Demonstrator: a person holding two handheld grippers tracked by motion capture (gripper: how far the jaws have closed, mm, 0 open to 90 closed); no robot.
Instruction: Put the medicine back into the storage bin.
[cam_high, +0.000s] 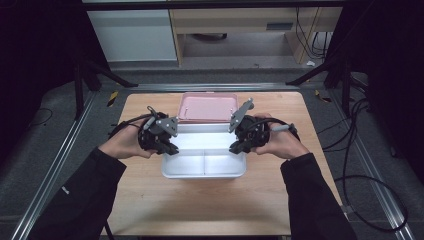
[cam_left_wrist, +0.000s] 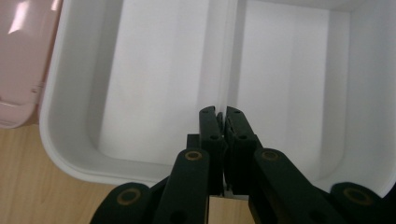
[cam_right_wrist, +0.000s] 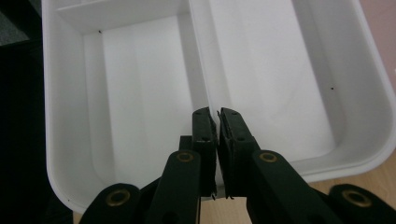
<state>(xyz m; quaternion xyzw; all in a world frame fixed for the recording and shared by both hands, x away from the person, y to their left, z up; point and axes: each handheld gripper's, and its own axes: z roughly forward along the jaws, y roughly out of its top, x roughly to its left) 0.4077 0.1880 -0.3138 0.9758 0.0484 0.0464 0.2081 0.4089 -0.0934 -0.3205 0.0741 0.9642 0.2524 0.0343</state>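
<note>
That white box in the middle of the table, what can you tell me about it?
The white box is a shallow, open, rounded-corner container, plastic by its look, and empty. A divider splits it into compartments. It sits flat on the wooden table, with a pink lid lying just behind it. The left gripper and right gripper each have their jaws pinched on its rim at opposite ends.

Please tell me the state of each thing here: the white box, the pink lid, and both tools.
White divided box: open, empty, gripped at both side walls.
Pink lid: off, lying flat behind the box.
Left tool: shut on the box's wall.
Right tool: shut on the opposite wall.
</note>
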